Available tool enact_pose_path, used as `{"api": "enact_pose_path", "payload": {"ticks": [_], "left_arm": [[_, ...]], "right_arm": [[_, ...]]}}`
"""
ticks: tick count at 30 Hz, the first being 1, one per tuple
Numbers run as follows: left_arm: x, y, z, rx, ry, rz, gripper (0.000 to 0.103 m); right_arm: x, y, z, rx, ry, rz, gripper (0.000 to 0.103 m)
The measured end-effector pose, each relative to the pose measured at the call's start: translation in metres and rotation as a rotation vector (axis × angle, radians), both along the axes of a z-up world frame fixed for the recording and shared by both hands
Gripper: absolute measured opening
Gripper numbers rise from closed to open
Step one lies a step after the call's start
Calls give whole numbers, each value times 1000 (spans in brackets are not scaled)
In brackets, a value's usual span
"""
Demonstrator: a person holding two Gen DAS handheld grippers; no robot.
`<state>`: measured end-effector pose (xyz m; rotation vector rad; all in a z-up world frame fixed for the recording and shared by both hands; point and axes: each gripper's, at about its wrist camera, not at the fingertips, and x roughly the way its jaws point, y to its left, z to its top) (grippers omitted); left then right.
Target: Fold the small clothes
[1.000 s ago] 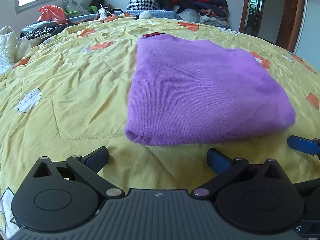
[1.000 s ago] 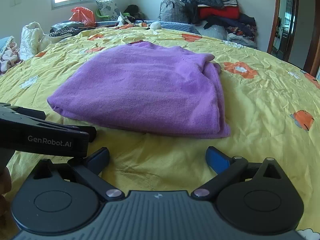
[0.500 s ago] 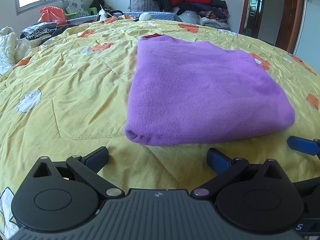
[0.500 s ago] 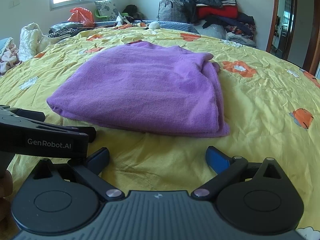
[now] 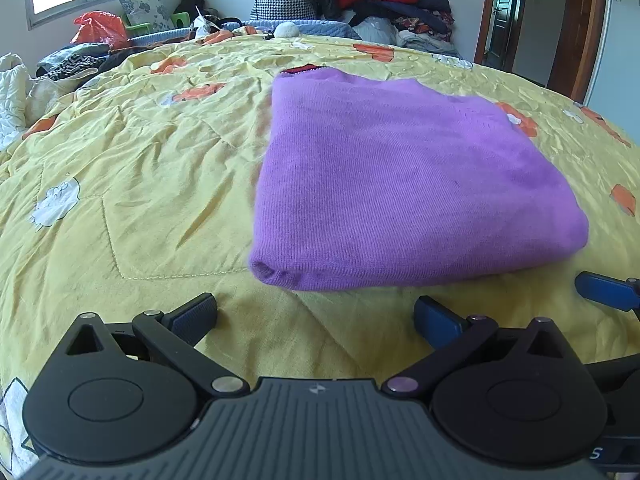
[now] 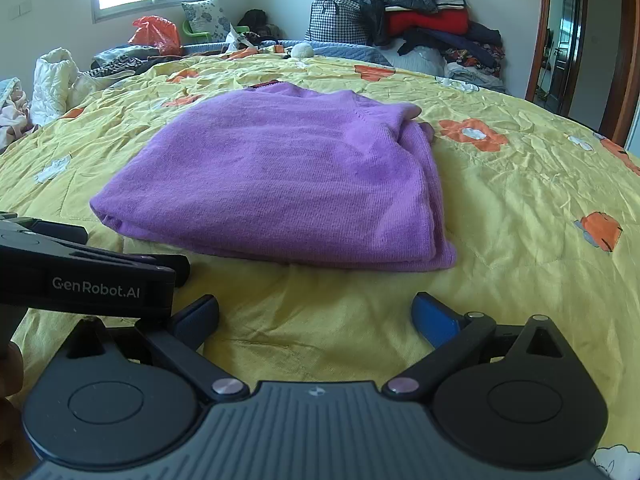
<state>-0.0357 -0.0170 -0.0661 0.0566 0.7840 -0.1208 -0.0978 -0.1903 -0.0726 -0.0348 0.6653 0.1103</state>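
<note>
Purple sweater (image 5: 404,184) mid-frame is soft, fuzzy fine-ribbed knit; yellow quilt (image 5: 132,184) is matt, crinkly stitched cloth. My jaws: matt black plastic, blue pads.

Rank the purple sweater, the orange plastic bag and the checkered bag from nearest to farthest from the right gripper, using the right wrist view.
From the right gripper:
1. Purple sweater, folded on the yellow quilt straight ahead.
2. and 3. Orange plastic bag, far left under the window, and checkered bag, beyond the bed's far edge: both far off, too close to rank.
</note>
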Motion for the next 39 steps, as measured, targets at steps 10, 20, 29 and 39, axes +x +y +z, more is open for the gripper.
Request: {"api": "enact_pose_path", "payload": {"ticks": [10, 20, 29, 39], "left_arm": [[0, -1, 0, 1, 2, -1, 103], [0, -1, 0, 2, 4, -3, 103], [1, 0, 0, 2, 9, -12, 103], [1, -1, 0, 1, 10, -10, 103]], "right_arm": [[0, 0, 0, 0, 0, 0, 103], [0, 0, 0, 0, 0, 0, 103], [0, 0, 0, 0, 0, 0, 103], [0, 0, 0, 0, 0, -1, 103]]}}
